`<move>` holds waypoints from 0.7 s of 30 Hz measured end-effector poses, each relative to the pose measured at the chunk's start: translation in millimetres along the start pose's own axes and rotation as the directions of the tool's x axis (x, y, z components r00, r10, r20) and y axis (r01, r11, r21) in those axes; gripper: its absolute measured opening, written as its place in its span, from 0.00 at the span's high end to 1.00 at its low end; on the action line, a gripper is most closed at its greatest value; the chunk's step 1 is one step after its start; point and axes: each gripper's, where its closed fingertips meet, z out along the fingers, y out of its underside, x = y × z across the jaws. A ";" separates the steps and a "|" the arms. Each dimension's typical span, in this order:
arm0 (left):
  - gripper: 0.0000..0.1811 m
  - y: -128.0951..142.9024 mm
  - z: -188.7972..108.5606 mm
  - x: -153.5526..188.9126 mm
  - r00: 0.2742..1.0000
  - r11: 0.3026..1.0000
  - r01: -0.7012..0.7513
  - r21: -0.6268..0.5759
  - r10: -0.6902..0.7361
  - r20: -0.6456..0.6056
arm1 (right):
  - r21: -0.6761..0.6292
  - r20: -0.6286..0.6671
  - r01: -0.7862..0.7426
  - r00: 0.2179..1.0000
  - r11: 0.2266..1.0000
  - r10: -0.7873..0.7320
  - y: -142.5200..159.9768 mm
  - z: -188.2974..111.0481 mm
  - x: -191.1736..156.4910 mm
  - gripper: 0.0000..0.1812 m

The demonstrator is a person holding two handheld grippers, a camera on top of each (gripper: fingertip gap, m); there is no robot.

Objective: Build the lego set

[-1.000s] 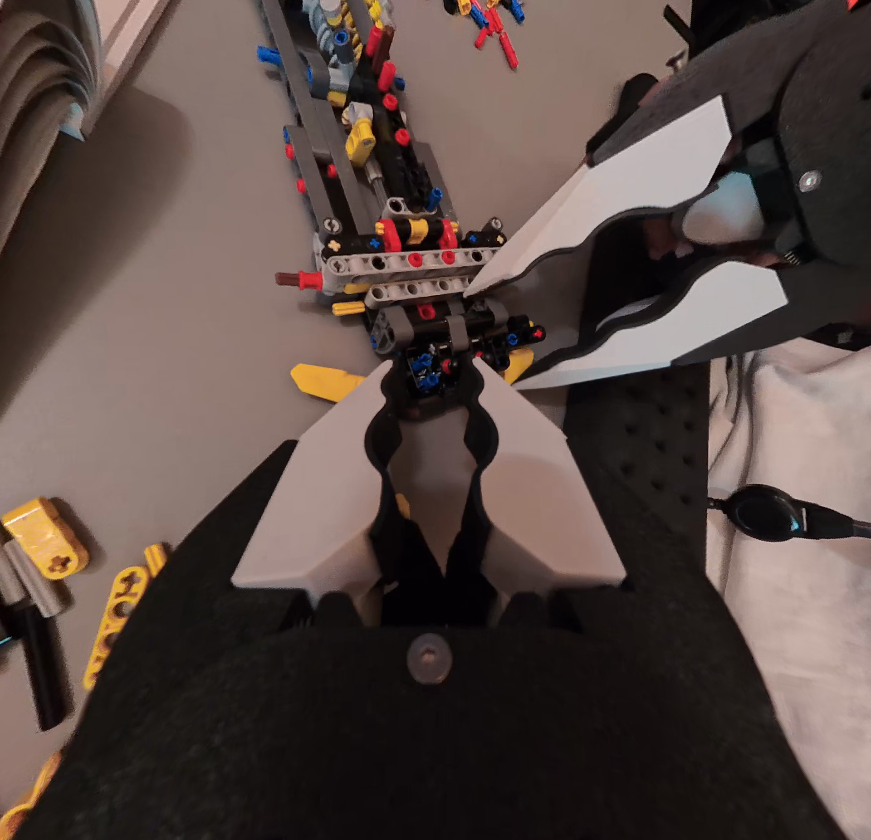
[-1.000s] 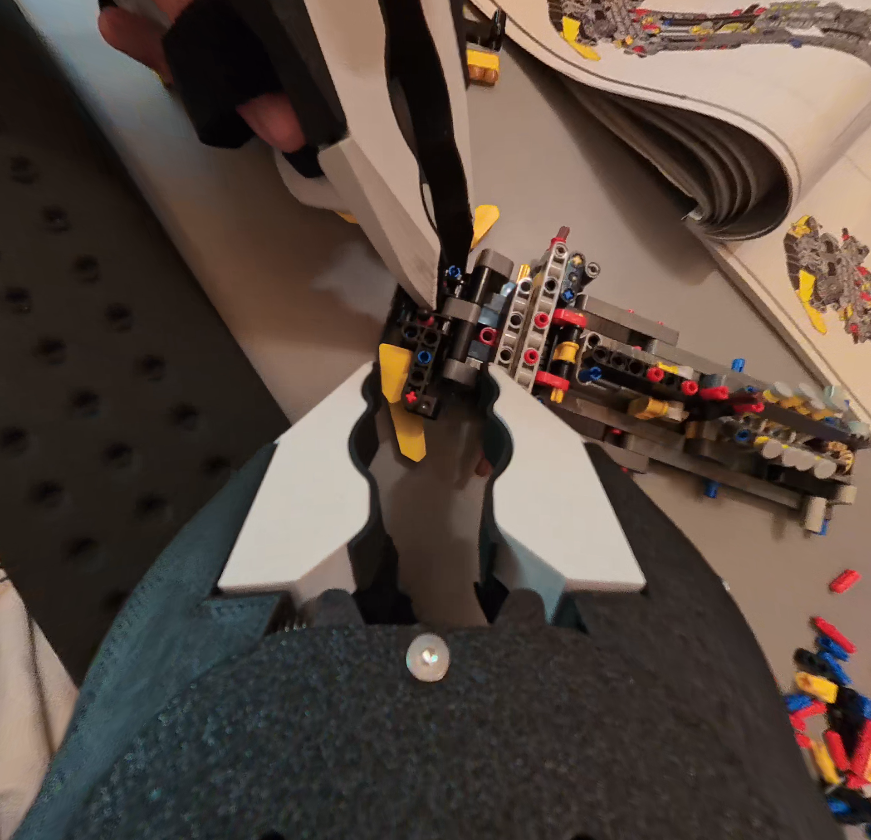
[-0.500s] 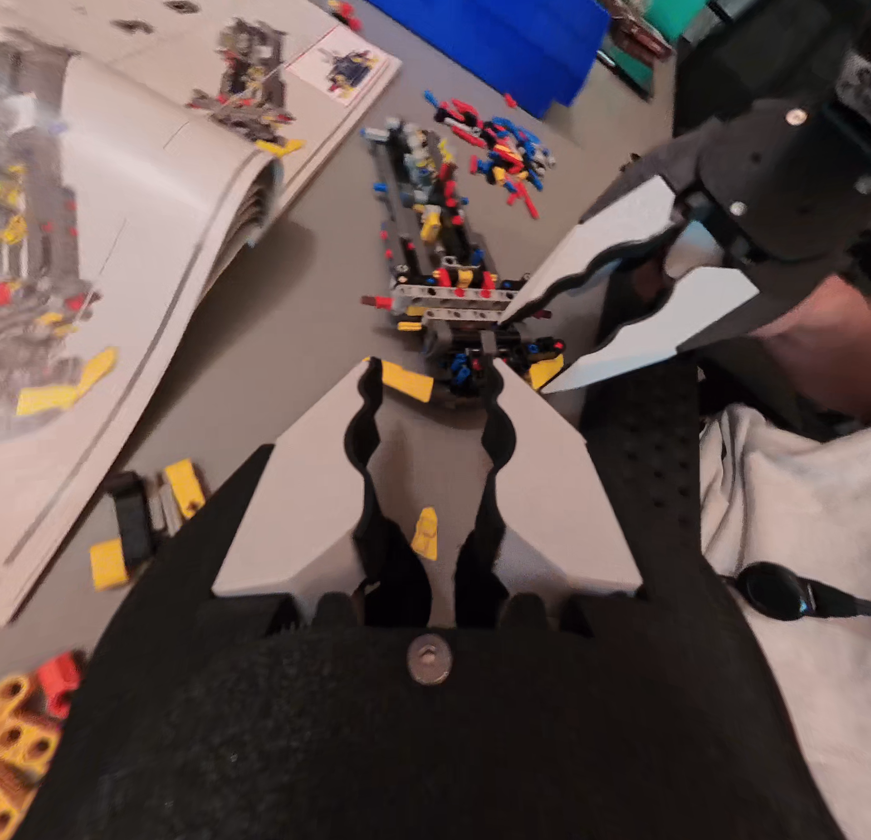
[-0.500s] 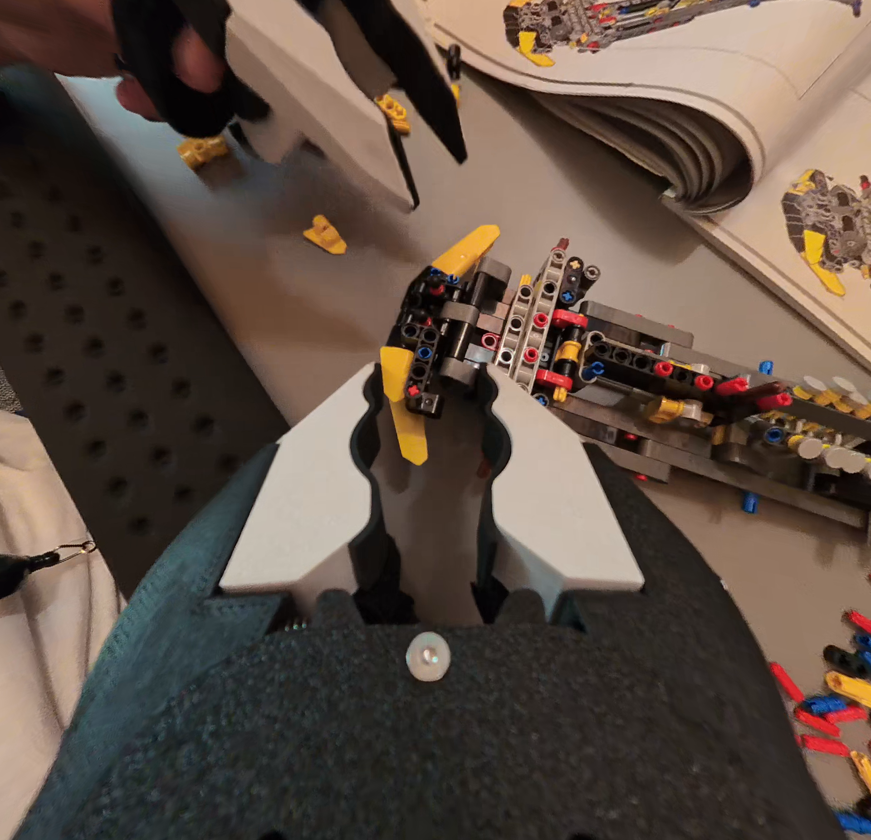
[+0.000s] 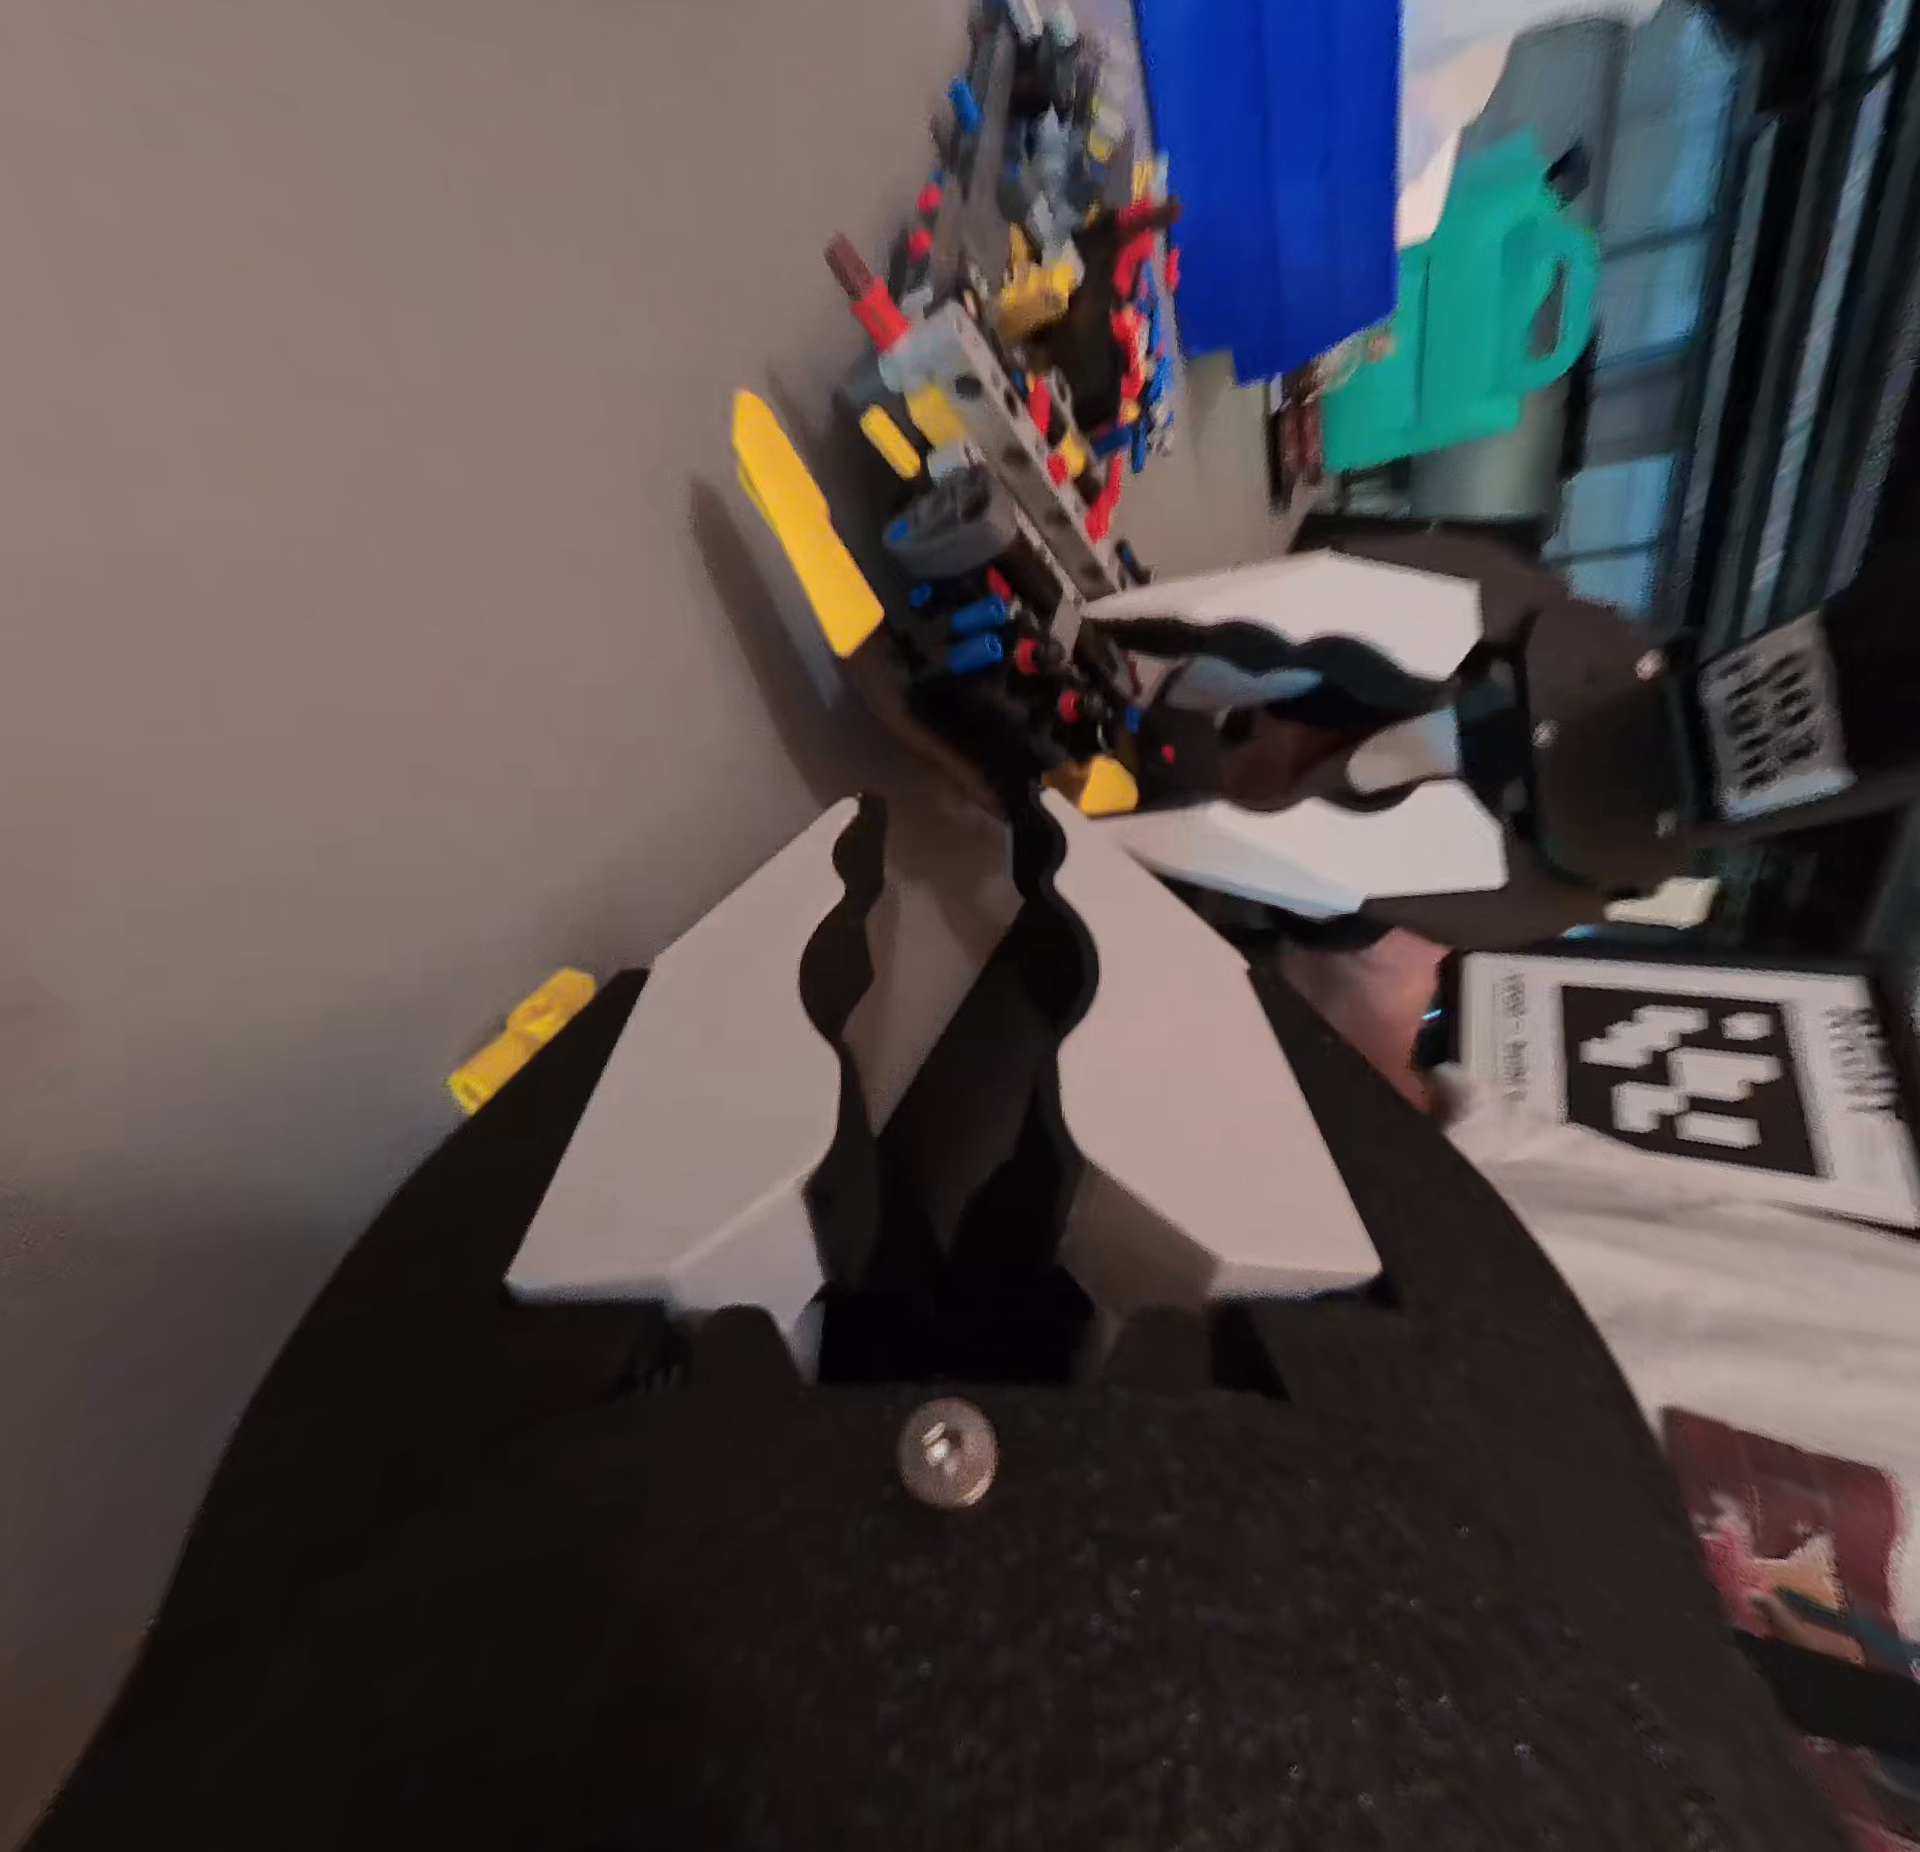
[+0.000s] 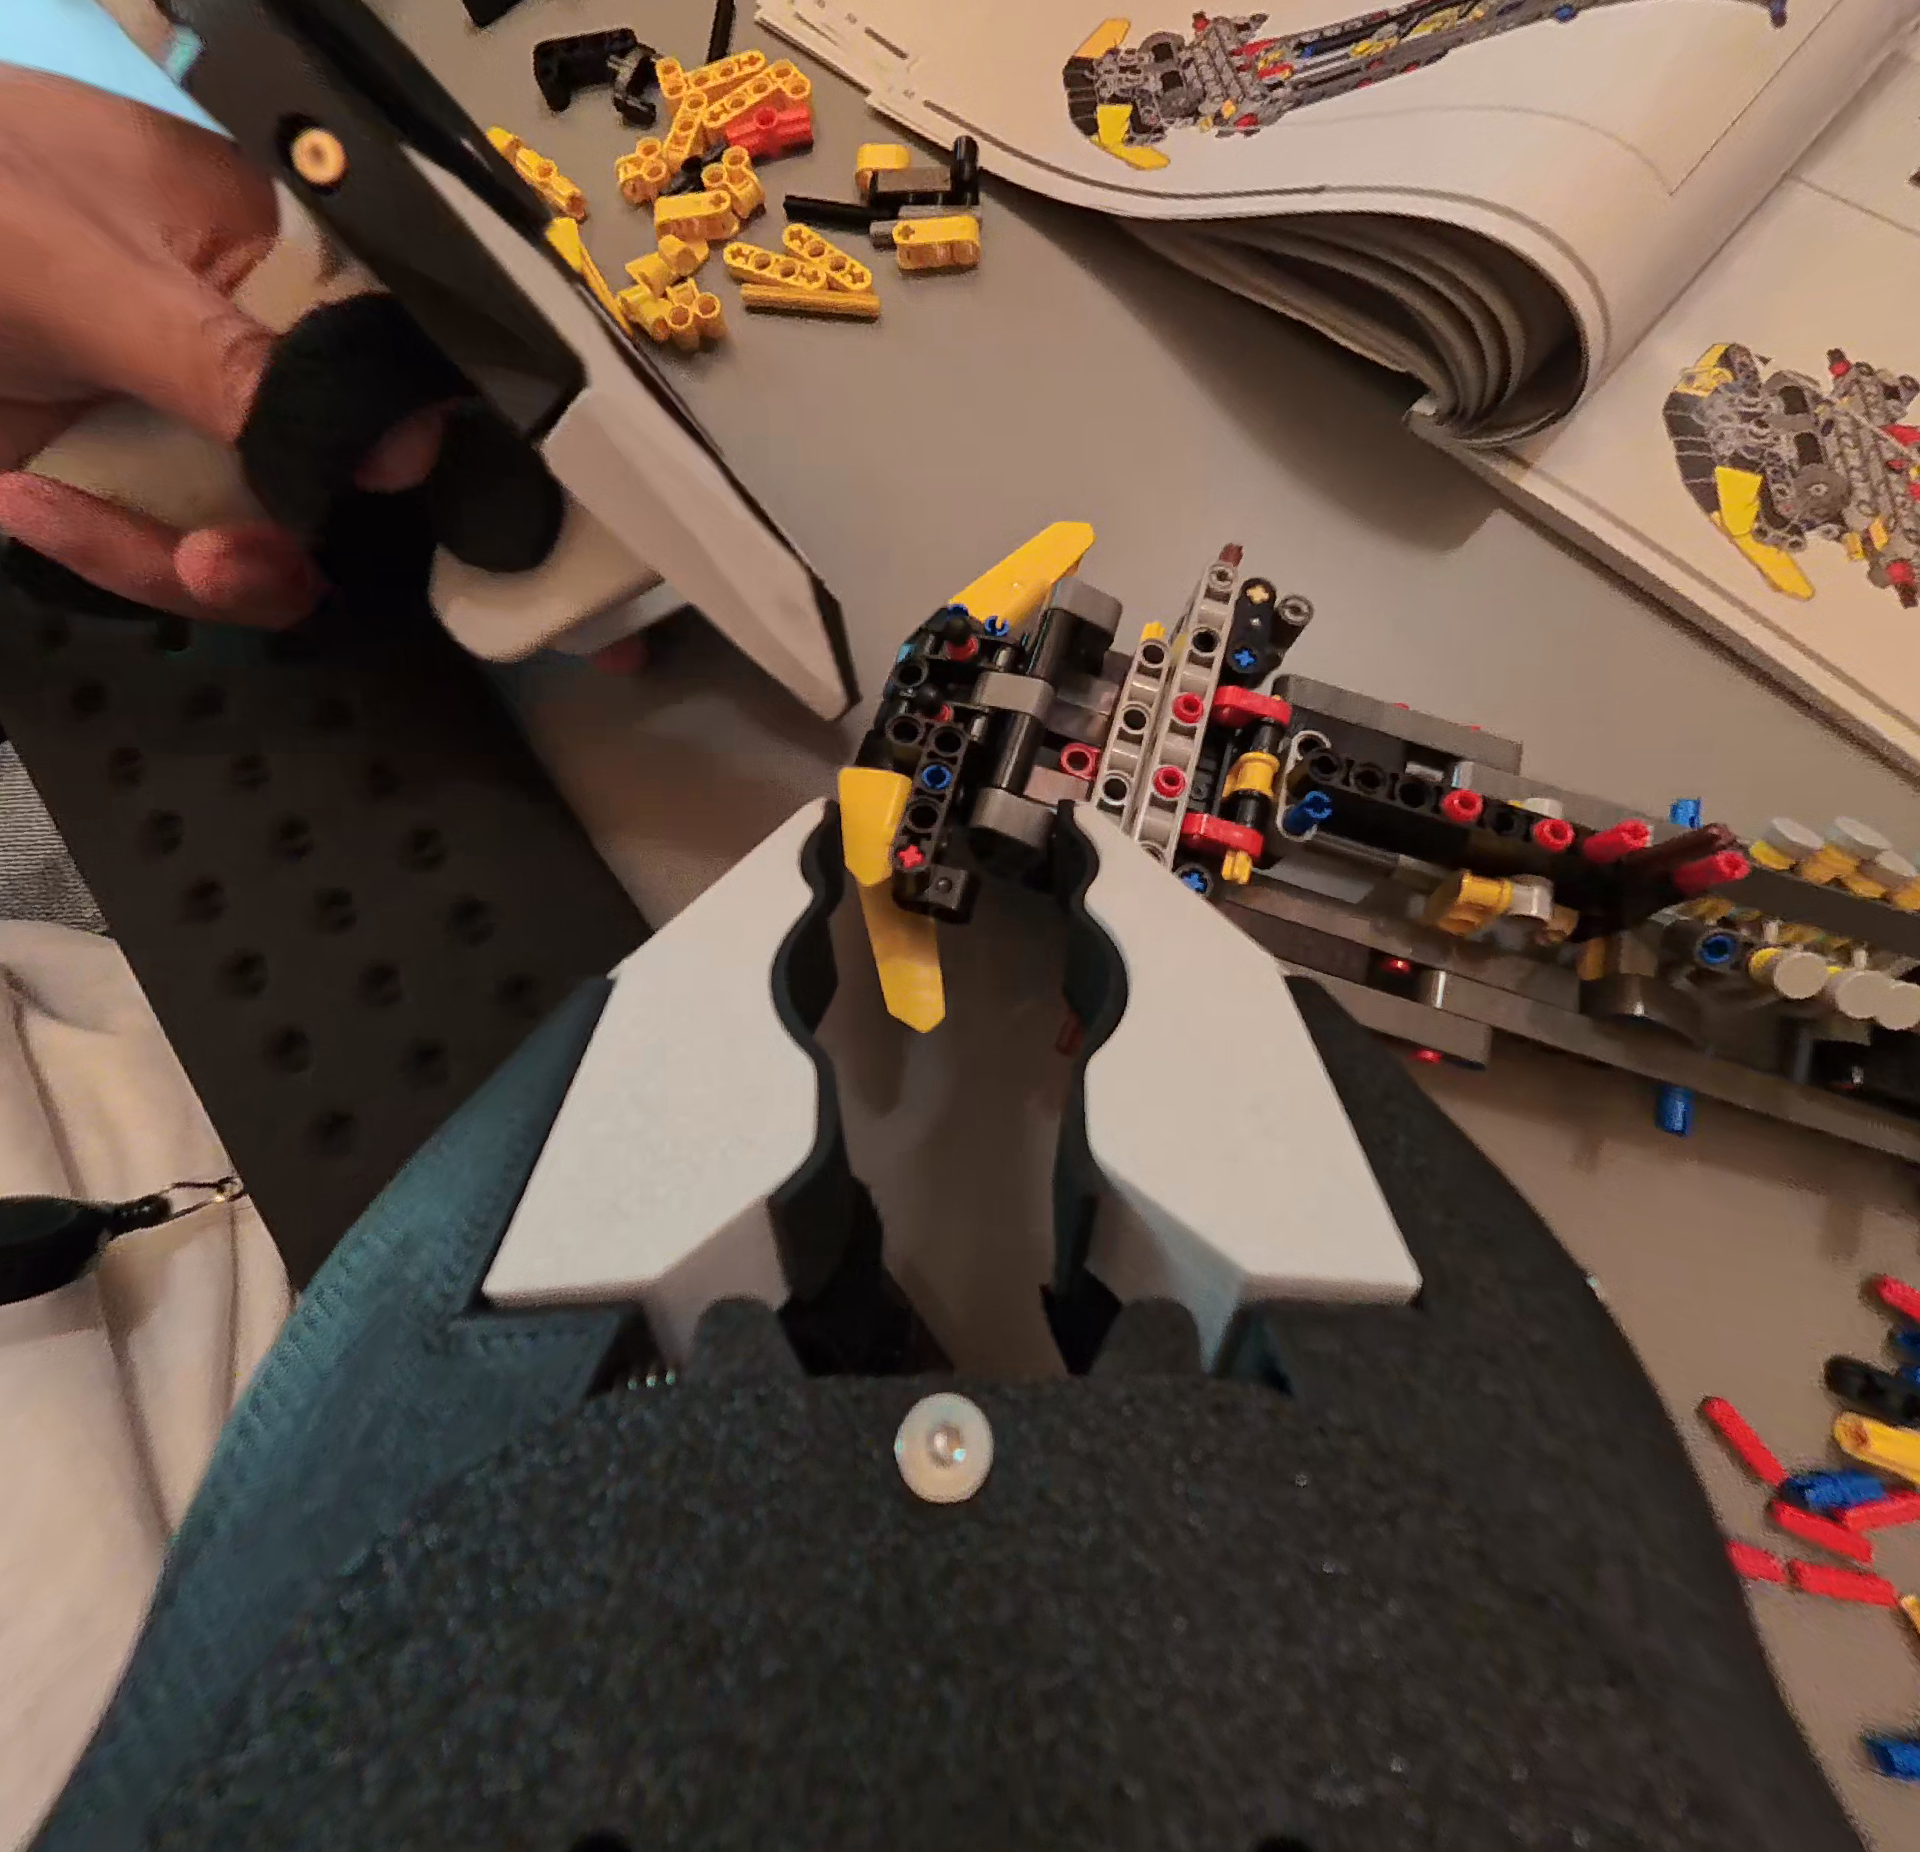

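The long grey, black and red lego model (image 6: 1143,753) lies on the grey table, with yellow wing panels (image 6: 1023,571) at its near end. My right gripper (image 6: 948,815) is shut on that end; its pads touch a yellow panel and a grey connector. The blurred left wrist view shows the model (image 5: 997,472) and the right gripper (image 5: 1127,727) on it from the side. My left gripper (image 5: 945,810) is open and empty, its tips just short of the model's end. In the right wrist view it (image 6: 831,696) comes in from the upper left, held by a hand (image 6: 104,348).
An open instruction book (image 6: 1455,192) lies behind the model. A pile of yellow and black pieces (image 6: 727,192) is at the far left, red and blue pins (image 6: 1818,1490) at the right. A black perforated mat (image 6: 312,867) borders the table. A loose yellow piece (image 5: 514,1044) lies near my left gripper. My left and right fingertips are right by each other.
My left gripper let go of the model's end, drew back and opened, then rolled over and came close to the end again. My right gripper stayed on the model.
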 end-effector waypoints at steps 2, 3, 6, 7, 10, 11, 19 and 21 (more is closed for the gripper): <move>0.87 -5.3 3.5 5.0 0.995 0.997 0.073 0.017 -0.072 -0.063 | 0.014 0.014 -0.016 1.000 1.000 0.016 0.4 -3.3 -1.3 0.78; 0.86 -6.2 5.6 8.8 0.993 0.996 0.086 0.011 -0.084 -0.088 | 0.022 0.017 -0.022 1.000 1.000 0.022 0.1 -5.0 -1.5 0.78; 0.85 -6.9 11.9 13.9 0.990 0.996 0.090 0.000 -0.089 -0.111 | 0.015 0.006 -0.026 1.000 1.000 0.026 3.4 -8.6 2.3 0.78; 0.86 -8.1 13.0 16.5 0.987 0.995 0.100 0.003 -0.098 -0.128 | 0.025 0.002 -0.032 0.999 0.999 0.032 3.0 -10.5 4.1 0.78; 0.99 -16.8 10.7 24.2 0.978 0.994 0.104 0.042 -0.095 -0.186 | 0.071 0.018 -0.066 0.998 0.995 0.065 -2.7 -19.9 8.0 0.78; 0.99 -20.5 8.1 30.0 0.971 0.994 0.095 0.060 -0.080 -0.224 | 0.107 0.036 -0.082 0.996 0.991 0.079 -7.8 -25.1 8.0 0.78; 0.98 -28.2 5.5 80.6 0.906 0.986 -0.077 0.149 0.131 -0.403 | 0.326 0.000 -0.027 1.000 0.945 0.029 -26.5 -58.7 16.5 0.78; 0.99 -30.1 8.4 88.0 0.896 0.980 -0.102 0.170 0.165 -0.412 | 0.335 -0.018 -0.010 1.000 0.942 0.017 -25.7 -63.8 17.5 0.78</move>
